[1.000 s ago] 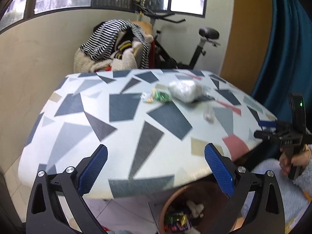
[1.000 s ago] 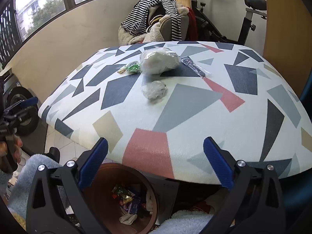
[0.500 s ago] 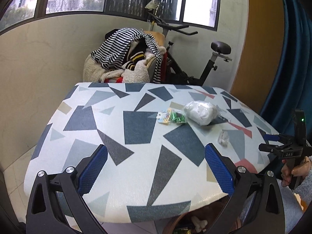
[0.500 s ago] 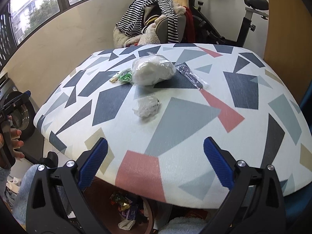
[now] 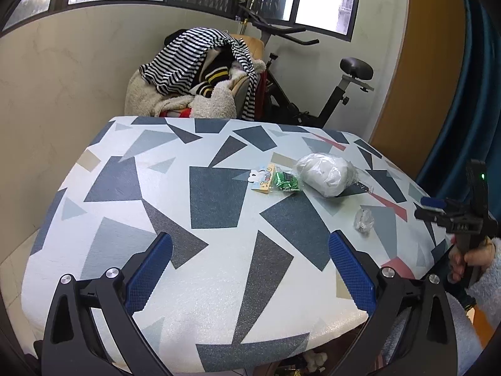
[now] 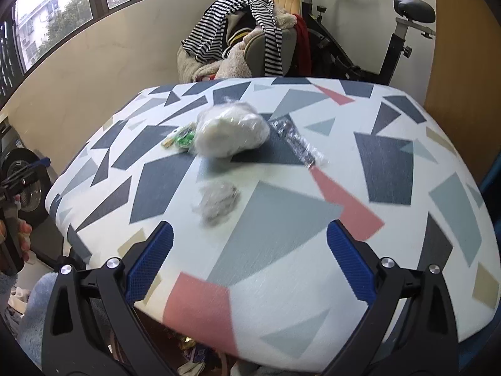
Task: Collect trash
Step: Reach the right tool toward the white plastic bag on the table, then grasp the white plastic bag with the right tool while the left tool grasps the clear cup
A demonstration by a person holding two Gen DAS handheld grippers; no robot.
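Several pieces of trash lie on the patterned table (image 5: 219,307): a white bagged lump (image 5: 325,173) (image 6: 230,131), a green snack wrapper (image 5: 275,181) (image 6: 181,138), a small crumpled clear wrapper (image 5: 363,220) (image 6: 217,200) and a long clear wrapper (image 6: 296,141). My left gripper (image 5: 250,272) hovers open over the table's near edge with nothing in it. My right gripper (image 6: 249,269) is open too, just short of the crumpled wrapper; in the left wrist view it shows at the right (image 5: 435,210), held by a hand (image 5: 469,257).
A chair piled with striped and fleece clothes (image 5: 200,75) (image 6: 244,31) and an exercise bike (image 5: 313,94) (image 6: 360,50) stand behind the table. Under the near edge, bits of collected trash (image 6: 191,347) show. A blue curtain (image 5: 469,94) hangs at right.
Both grippers rose and moved forward over the table; the bin below has slid almost out of view. The right view is blurred by motion. Both stay open.
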